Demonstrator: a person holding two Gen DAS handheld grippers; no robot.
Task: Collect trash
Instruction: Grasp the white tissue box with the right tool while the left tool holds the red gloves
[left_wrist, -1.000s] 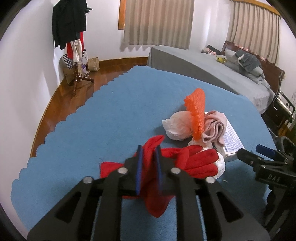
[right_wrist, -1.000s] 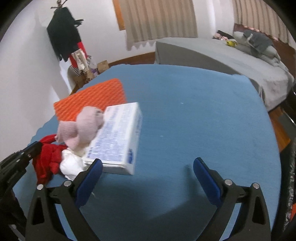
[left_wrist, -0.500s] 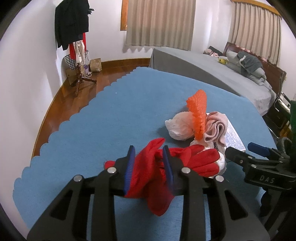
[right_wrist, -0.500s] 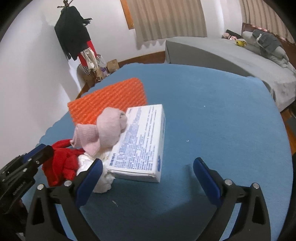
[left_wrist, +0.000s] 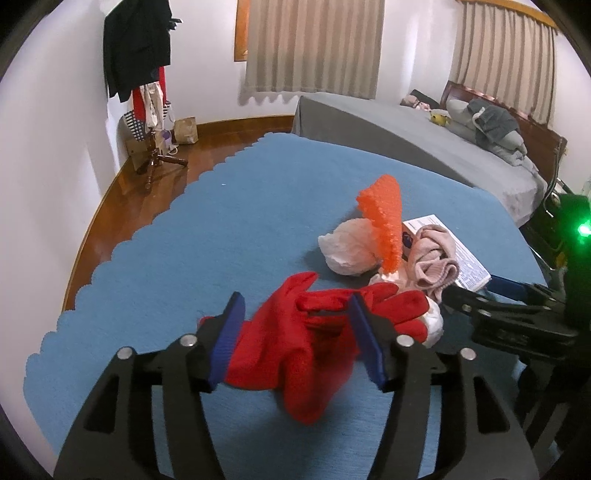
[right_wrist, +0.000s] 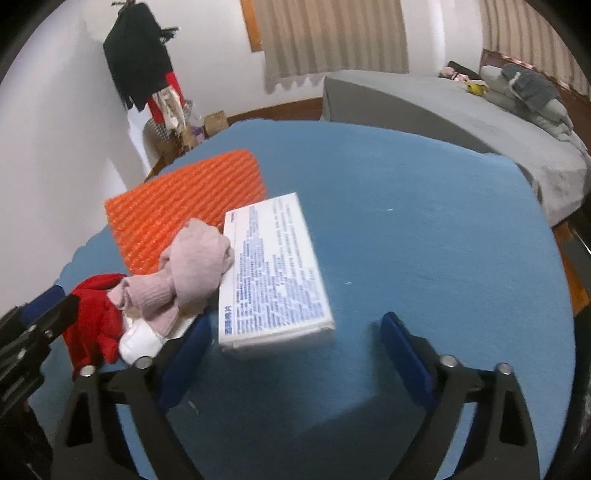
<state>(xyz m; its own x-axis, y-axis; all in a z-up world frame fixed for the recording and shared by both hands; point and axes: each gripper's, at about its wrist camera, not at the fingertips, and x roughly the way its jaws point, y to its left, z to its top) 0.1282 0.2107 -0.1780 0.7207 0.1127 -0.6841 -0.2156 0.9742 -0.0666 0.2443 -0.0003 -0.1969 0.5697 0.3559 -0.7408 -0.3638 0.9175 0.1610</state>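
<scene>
Left wrist view: my left gripper (left_wrist: 295, 332) stands with its jaws spread wide, the blue pads on either side of a red glove (left_wrist: 314, 339) that lies loose on the blue cloth (left_wrist: 221, 229). I cannot tell whether either pad touches the fabric. Beyond the glove sits the rest of the pile: a white wad (left_wrist: 347, 247), an upright orange sheet (left_wrist: 384, 221), a pink sock (left_wrist: 434, 264) and a white box (left_wrist: 465, 262), all crowded together. At the right edge my right gripper (left_wrist: 491, 291) reaches in beside the box.

Right wrist view shows that gripper (right_wrist: 295, 343) also wide apart, holding nothing, its pads low over the cloth (right_wrist: 424, 221). The box (right_wrist: 273, 273), printed in blue text, lies between and just ahead of them, nearer the left pad. The sock (right_wrist: 188, 273) rests against the box's left side, partly over a second white wad (right_wrist: 138, 341). The orange sheet (right_wrist: 184, 210) leans behind them. The glove (right_wrist: 94, 321) lies at the far left, touching the wad, with the left gripper's black frame (right_wrist: 33, 332) next to it.

A grey bed (right_wrist: 461, 114) and a coat rack (left_wrist: 147, 92) stand in the background against the wall.
</scene>
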